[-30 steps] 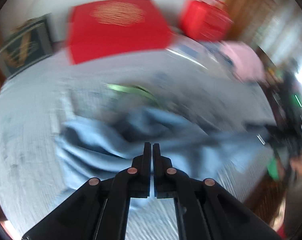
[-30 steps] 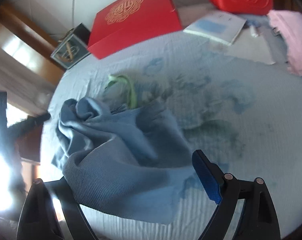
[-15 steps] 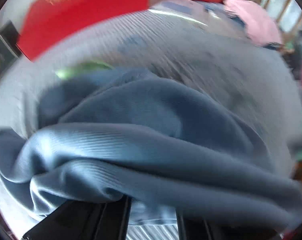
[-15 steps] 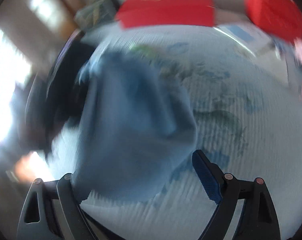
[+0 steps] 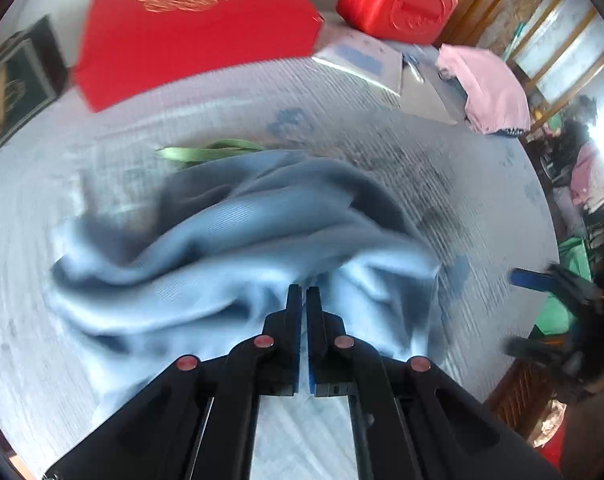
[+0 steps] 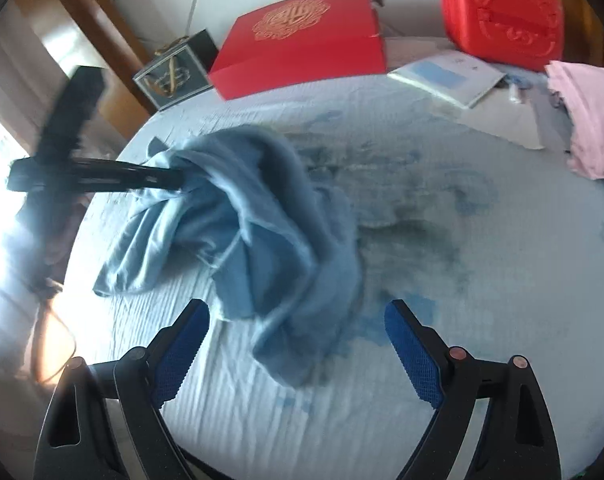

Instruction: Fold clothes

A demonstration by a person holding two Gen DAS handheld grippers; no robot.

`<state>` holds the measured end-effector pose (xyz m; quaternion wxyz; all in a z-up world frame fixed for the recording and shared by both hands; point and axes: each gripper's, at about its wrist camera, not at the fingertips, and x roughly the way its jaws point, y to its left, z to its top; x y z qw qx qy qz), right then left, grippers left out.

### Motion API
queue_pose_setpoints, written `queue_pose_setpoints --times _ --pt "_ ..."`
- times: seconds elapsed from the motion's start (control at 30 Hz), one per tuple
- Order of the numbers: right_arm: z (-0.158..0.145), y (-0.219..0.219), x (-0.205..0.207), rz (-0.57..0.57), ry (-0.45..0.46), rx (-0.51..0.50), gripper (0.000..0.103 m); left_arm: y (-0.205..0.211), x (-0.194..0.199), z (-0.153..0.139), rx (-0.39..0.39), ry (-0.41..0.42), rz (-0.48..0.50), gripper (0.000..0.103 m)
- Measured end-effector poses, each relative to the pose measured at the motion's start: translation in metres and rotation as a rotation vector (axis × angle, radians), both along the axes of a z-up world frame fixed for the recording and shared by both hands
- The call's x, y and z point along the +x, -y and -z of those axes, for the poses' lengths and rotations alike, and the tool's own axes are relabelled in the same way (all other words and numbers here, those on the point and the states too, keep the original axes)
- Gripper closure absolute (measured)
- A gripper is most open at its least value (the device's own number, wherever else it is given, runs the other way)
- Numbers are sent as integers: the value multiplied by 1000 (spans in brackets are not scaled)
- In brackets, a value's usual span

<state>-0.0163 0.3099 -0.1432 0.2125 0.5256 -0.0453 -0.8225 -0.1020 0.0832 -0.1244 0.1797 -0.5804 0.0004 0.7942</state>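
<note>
- Left wrist view: the left claw (image 5: 303, 294) was clenched on a fold of the blue garment (image 5: 238, 248), its two fingers almost together with cloth pinched at their tips.
- The garment lay crumpled in a heap on the bed (image 5: 441, 168), around the middle of the pale patterned sheet; parts of the cloth were motion-blurred.
- A green strap (image 5: 206, 152) showed just beyond the far side of the garment, touching or partly under it.
- Toward the far edge of the bed stood a red box (image 5: 194, 28) with a gold emblem, a red bag (image 5: 397, 0) and a booklet (image 5: 361, 60); a pink garment (image 5: 489, 88) lay near the far right corner, and a dark framed box (image 5: 14, 84) at the far left.
- The right claw (image 5: 541, 312) appeared blurred at the bed's right edge, apart from the garment.
- Right wrist view: the right claw (image 6: 298, 332) was released, its blue-padded fingers (image 6: 182, 352) spread wide with nothing between them, above the near edge of the bed (image 6: 501, 260).
- The blue garment (image 6: 270, 232) lay bunched left of the bed's middle, one end lifted where the left claw (image 6: 174, 178) gripped it from the left edge.
- The red box (image 6: 302, 48), red bag (image 6: 501, 12), booklet (image 6: 449, 74) and pink garment (image 6: 585, 116) lined the far edge.
</note>
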Motion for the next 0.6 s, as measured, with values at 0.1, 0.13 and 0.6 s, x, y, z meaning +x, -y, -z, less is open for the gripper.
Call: queue_pose_setpoints --times 0.1,0.13,0.6 --pt "11 12 -15 30 0 4 12 34 12 -7 -25 -21 -59 101" --pt "18 19 -24 40 -5 30 12 46 14 -6 -42 -27 -82 100" --pt "-142 131 -139 -86 -443 26 97 185 50 -1 -18 -103 -361 15"
